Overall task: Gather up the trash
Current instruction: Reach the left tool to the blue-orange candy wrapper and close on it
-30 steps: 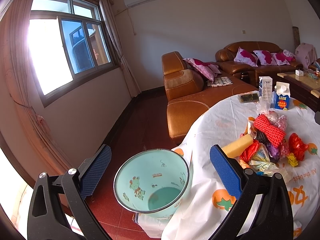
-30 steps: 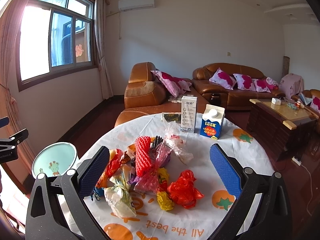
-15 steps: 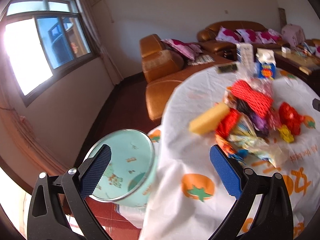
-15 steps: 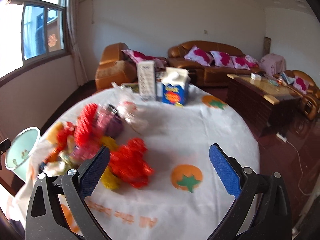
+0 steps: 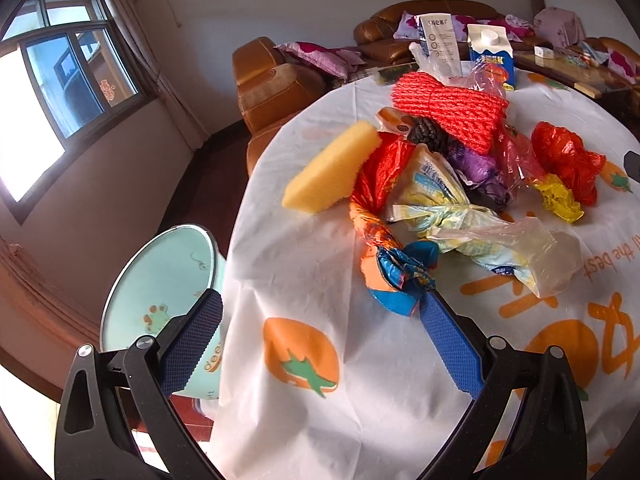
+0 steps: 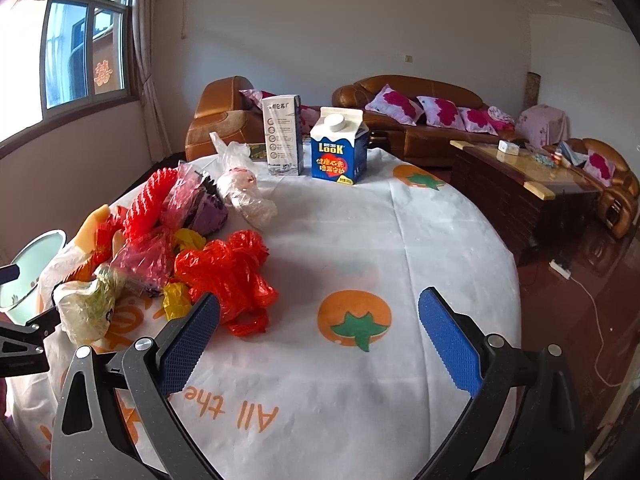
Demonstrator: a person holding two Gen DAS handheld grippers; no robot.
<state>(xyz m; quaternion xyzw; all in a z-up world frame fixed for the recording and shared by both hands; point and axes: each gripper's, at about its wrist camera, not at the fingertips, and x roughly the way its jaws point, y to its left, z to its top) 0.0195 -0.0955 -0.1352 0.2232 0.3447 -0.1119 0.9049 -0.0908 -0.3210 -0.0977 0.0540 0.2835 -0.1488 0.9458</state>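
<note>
both jaws gape wide, empty; left gripper (image 5: pixel 320 344) should close on the blue wrapper (image 5: pixel 400 276) beside its finger, then drop it in the bin (image 5: pixel 160 280); right gripper (image 6: pixel 316 344) idles.

Clothed table (image 6: pixel 400 240); trash pile (image 6: pixel 192 240); two cartons (image 6: pixel 339 148).

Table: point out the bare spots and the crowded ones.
Free: the cloth between the red bag and the table edge, up to the milk carton. Crowded: the trash pile from the sponge to the red net.
</note>
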